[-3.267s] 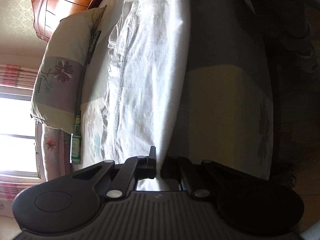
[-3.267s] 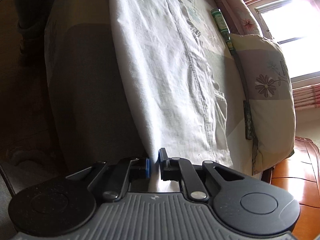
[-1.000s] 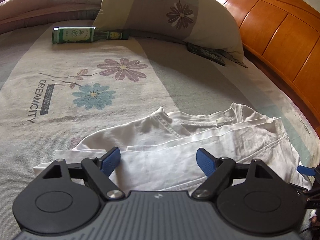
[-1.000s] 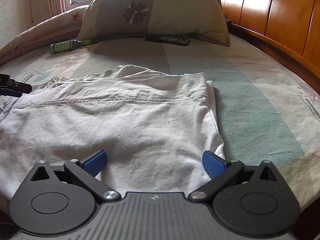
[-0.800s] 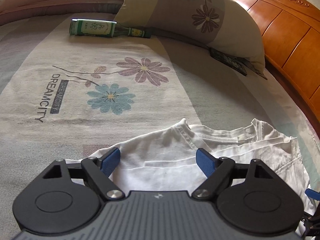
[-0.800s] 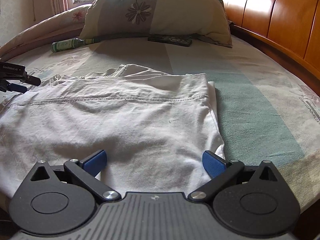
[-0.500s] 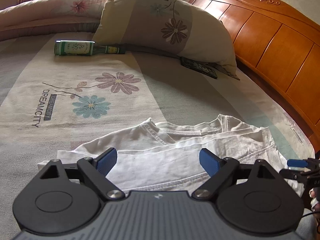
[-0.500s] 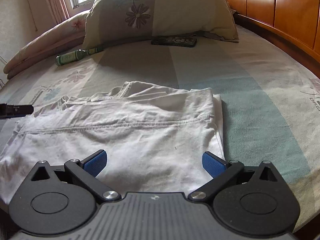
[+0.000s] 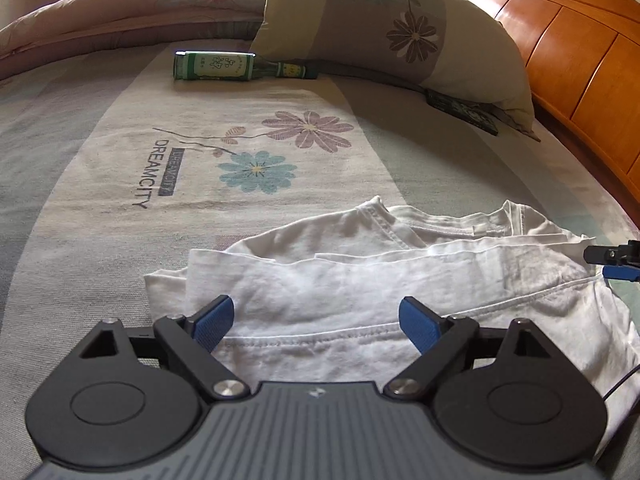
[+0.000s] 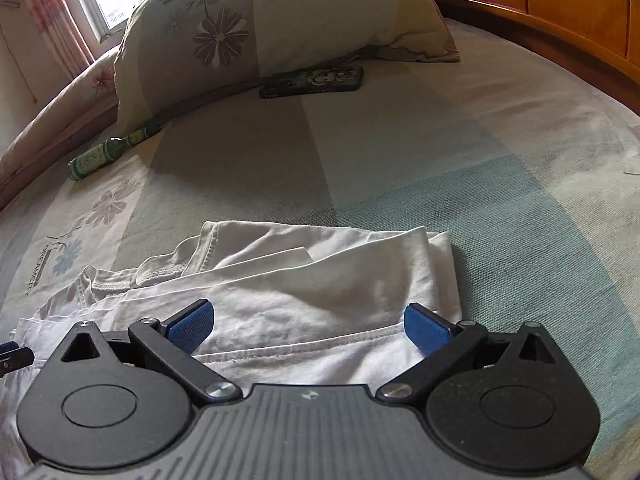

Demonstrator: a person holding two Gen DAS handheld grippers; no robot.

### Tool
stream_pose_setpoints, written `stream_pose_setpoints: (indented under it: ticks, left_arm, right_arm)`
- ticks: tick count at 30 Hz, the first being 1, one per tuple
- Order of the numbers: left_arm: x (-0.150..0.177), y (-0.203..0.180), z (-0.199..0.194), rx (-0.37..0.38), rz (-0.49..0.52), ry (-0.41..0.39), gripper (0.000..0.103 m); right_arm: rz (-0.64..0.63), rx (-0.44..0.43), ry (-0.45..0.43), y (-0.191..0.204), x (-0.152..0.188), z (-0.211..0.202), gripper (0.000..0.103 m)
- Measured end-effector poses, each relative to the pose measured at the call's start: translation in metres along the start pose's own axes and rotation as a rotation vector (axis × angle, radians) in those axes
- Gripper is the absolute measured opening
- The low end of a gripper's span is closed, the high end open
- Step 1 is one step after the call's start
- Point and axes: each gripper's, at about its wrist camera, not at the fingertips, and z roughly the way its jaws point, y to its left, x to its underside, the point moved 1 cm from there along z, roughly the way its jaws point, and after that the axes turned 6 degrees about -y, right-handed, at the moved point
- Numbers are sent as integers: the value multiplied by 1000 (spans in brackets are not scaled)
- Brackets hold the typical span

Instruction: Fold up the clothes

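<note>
Your left tongs [image 9: 316,322] are spread wide, blue pads [image 9: 211,322] well apart, nothing between them. They hover over the near hem of the white T-shirt [image 9: 360,280]; whether the pads touch the cloth, I can't tell.

Your right tongs [image 10: 310,324] are the same: wide, empty, blue pads [image 10: 424,328] straddling a hem seam on the shirt's right half. One tip of them shows at the right edge of the left wrist view, just beside the shirt's right side. A tip of your left tongs shows at the left edge of the right wrist view, by the shirt's left side.

The T-shirt lies on the bed [image 9: 100,240], near edge, folded over on itself: the lower part sits on top, its hem stitching runs across in front of both cameras, and the collar [image 9: 432,228] pokes out from under the folded layer on the far side. The right edge is stacked in a neat fold [image 10: 440,264]; the left edge is looser, with layers offset. Cloth is wrinkled, not flat.

The bedsheet has a flower print and "DREAMCITY" lettering [image 9: 158,172] beyond the shirt, well apart from it. Further back there's a green bottle [image 9: 224,66] on its side, neck toward the pillow [image 9: 380,32]. A dark phone case [image 10: 316,82] lies flat in front of the pillow. A wooden headboard [image 9: 580,60] runs along the right. A window with a pink curtain [image 10: 60,24] is at the far left in the right wrist view.
</note>
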Motion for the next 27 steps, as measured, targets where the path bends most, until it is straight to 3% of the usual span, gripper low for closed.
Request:
stream_pose_setpoints:
  ticks: [4, 10, 15, 19, 22, 27]
  left_arm:
    - [3, -5, 3, 13, 27, -18, 91]
    - [15, -6, 9, 31, 69, -13, 91]
    - [18, 1, 7, 66, 59, -26, 91]
    - [18, 0, 2, 50, 62, -33, 91]
    - [17, -4, -3, 29, 62, -34, 91]
    - [20, -26, -24, 31, 93, -47, 91]
  right_arm:
    - [-106, 3, -10, 30, -19, 8, 103]
    - [-201, 242, 80, 42, -27, 77, 103]
    - [-119, 216, 88, 27, -38, 100, 103]
    - [-113, 247, 49, 31, -43, 72, 103]
    - [-121, 179, 47, 37, -33, 28, 103]
    - [-120, 67, 82, 44, 21, -38, 103]
